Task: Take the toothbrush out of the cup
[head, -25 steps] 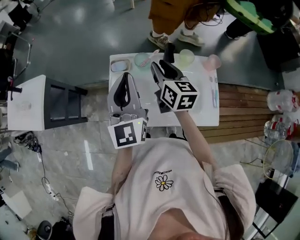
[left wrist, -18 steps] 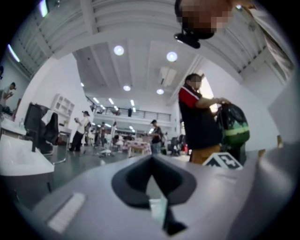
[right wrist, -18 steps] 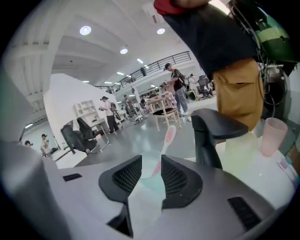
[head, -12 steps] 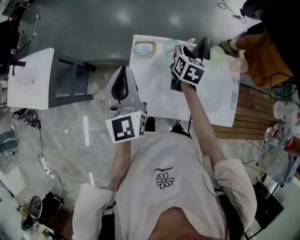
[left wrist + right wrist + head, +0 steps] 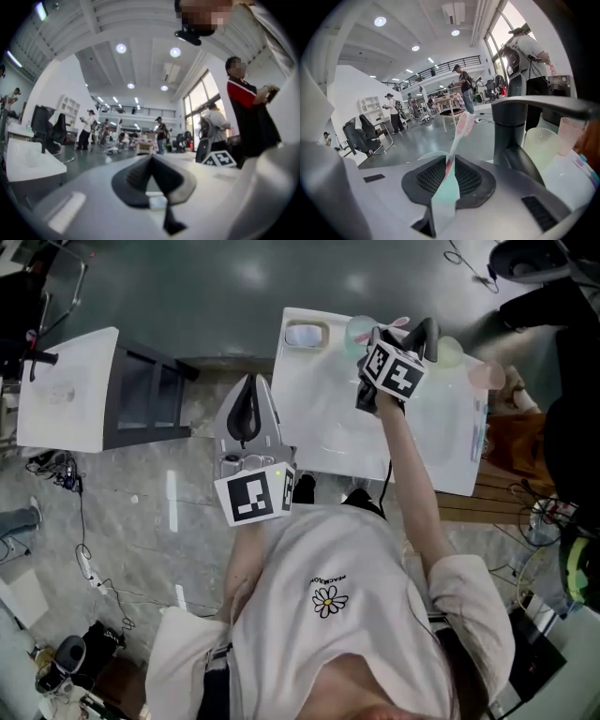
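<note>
A pink toothbrush stands upright in a pale green cup at the far side of the white table. In the right gripper view its handle sits between my right gripper's dark pads, which have just been closing and now press on it just above the cup's rim. From the head view, that right gripper reaches over the green cup. My left gripper hangs over the floor, off the table's left edge. It points level, and its jaws meet with nothing held.
A yellowish cup and a pink cup stand right of the green one. A shallow tray lies at the table's far left corner, spare toothbrushes along its right edge. A white side table stands left. People stand nearby.
My right gripper has reached out and down to the green cup, and its jaws have narrowed onto the toothbrush. My left gripper has drawn back off the table's left edge.
</note>
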Demonstrator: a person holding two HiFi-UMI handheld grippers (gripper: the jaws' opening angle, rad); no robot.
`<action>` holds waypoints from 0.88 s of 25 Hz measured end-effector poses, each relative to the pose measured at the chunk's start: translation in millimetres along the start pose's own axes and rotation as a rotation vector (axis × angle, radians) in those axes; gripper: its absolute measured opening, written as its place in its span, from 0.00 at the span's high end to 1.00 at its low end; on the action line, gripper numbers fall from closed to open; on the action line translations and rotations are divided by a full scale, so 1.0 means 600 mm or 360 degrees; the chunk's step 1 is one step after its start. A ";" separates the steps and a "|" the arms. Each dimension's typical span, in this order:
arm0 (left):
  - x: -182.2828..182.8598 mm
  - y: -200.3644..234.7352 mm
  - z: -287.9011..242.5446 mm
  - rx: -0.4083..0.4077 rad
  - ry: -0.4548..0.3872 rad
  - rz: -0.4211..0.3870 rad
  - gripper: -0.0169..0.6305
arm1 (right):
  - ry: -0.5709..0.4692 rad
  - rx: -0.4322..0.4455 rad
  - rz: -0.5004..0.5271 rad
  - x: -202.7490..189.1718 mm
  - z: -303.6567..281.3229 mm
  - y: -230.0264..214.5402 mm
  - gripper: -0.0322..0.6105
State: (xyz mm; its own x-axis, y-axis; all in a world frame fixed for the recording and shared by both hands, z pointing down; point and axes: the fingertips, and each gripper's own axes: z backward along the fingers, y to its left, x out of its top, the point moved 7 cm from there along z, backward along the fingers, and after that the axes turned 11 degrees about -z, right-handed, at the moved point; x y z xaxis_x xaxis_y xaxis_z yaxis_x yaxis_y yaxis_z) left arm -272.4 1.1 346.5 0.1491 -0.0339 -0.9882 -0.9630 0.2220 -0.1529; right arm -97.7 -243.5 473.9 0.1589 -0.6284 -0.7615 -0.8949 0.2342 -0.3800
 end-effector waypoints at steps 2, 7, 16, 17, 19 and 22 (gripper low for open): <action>0.001 0.006 0.003 0.0004 -0.0007 -0.0003 0.96 | -0.0003 0.0015 0.0014 0.001 0.002 0.005 0.87; 0.005 0.016 0.013 0.0008 -0.0009 -0.0005 0.96 | -0.0039 0.0048 0.0044 0.006 0.011 0.014 0.88; 0.016 0.025 0.042 0.0070 -0.0053 0.0000 0.96 | -0.0176 0.0103 0.0055 0.040 0.034 0.013 0.90; 0.018 0.026 0.044 0.0077 -0.0055 0.0003 0.96 | -0.0205 0.0131 0.0053 0.047 0.047 0.018 0.90; 0.021 0.025 0.048 0.0074 -0.0061 0.0004 0.96 | -0.0287 0.0211 0.0052 0.062 0.083 0.032 0.90; 0.024 0.022 0.050 0.0056 -0.0090 -0.0004 0.96 | -0.0486 0.0369 0.0054 0.077 0.170 0.053 0.90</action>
State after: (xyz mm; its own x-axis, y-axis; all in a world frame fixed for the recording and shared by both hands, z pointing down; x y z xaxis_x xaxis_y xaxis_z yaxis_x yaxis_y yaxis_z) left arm -276.3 32.9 330.1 0.1649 0.0205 -0.9861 -0.9542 0.2564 -0.1542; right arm -76.4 -189.6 372.9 0.2793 -0.3756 -0.8837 -0.7891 0.4345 -0.4341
